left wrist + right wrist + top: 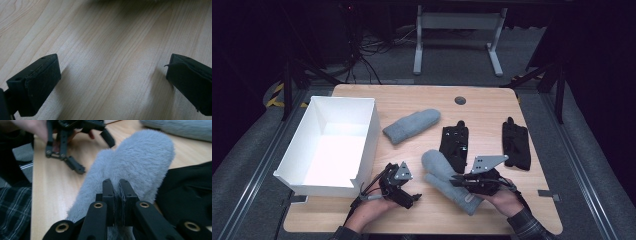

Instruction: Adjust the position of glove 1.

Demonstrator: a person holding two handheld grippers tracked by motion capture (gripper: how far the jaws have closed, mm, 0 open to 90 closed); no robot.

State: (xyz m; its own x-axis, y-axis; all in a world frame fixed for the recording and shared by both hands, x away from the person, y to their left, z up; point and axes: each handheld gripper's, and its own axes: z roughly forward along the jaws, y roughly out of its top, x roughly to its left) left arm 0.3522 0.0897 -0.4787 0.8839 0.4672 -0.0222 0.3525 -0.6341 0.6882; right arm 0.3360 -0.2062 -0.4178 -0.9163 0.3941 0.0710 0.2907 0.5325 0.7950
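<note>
A fluffy grey mitten [447, 181] lies near the table's front, beside a black glove [454, 142]. My right gripper [456, 179] is shut on the mitten [140, 162], its jaws pinching the fabric. A second grey mitten [411, 126] lies farther back, and another black glove [516, 144] rests at the right. Left of the held mitten, my left gripper [416, 198] hovers low over bare wood with its jaws wide apart; its fingers [37, 83] hold nothing. From the right gripper view the left gripper [95, 152] appears open beyond the mitten.
A white open box [362, 125] stands at the table's left side. The wooden table [422, 212] has a round grommet [460, 100] near its back edge. A desk frame and cables sit on the floor behind.
</note>
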